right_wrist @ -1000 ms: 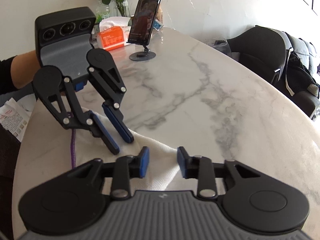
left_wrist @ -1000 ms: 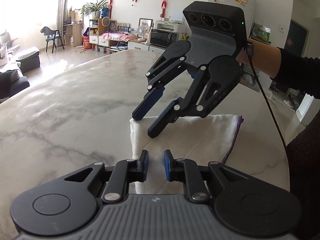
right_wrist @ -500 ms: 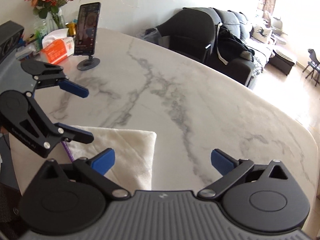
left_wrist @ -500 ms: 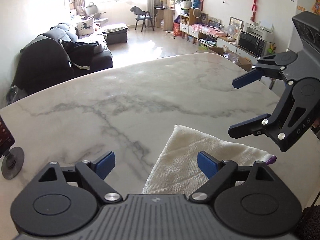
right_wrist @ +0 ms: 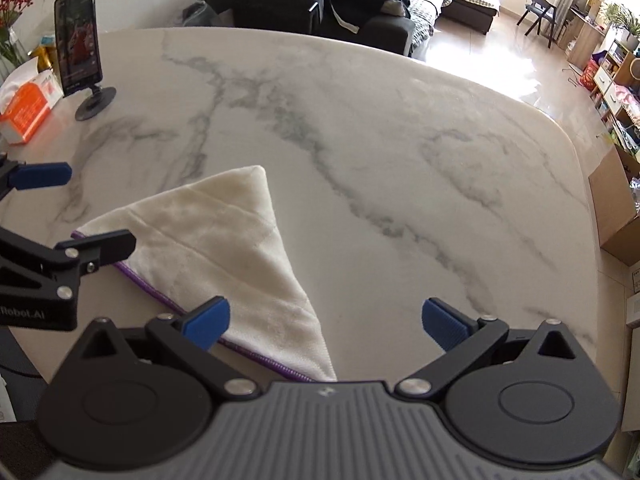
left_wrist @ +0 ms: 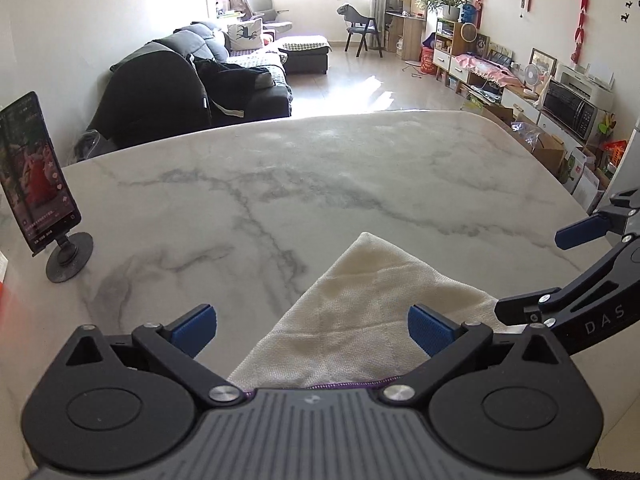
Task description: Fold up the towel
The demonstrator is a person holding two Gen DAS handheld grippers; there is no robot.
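A folded cream towel (left_wrist: 372, 312) with a purple hem lies flat on the marble table (left_wrist: 280, 184), near its front edge. It also shows in the right wrist view (right_wrist: 224, 252). My left gripper (left_wrist: 312, 330) is wide open and empty, held over the towel's near edge. My right gripper (right_wrist: 324, 320) is wide open and empty, above the towel's right corner. Each gripper shows at the side of the other's view: the right one (left_wrist: 560, 276), the left one (right_wrist: 76, 208). Neither touches the towel.
A phone on a round stand (left_wrist: 40, 192) stands at the table's left; it also shows in the right wrist view (right_wrist: 80, 60). An orange tissue box (right_wrist: 24, 108) sits beside it. A dark sofa (left_wrist: 192, 80) and cardboard boxes (right_wrist: 616, 208) lie beyond the table's edges.
Both grippers opened wide, let go of the towel and drew back toward the table's front edge. They swung apart, so each now shows only at the edge of the other's view.
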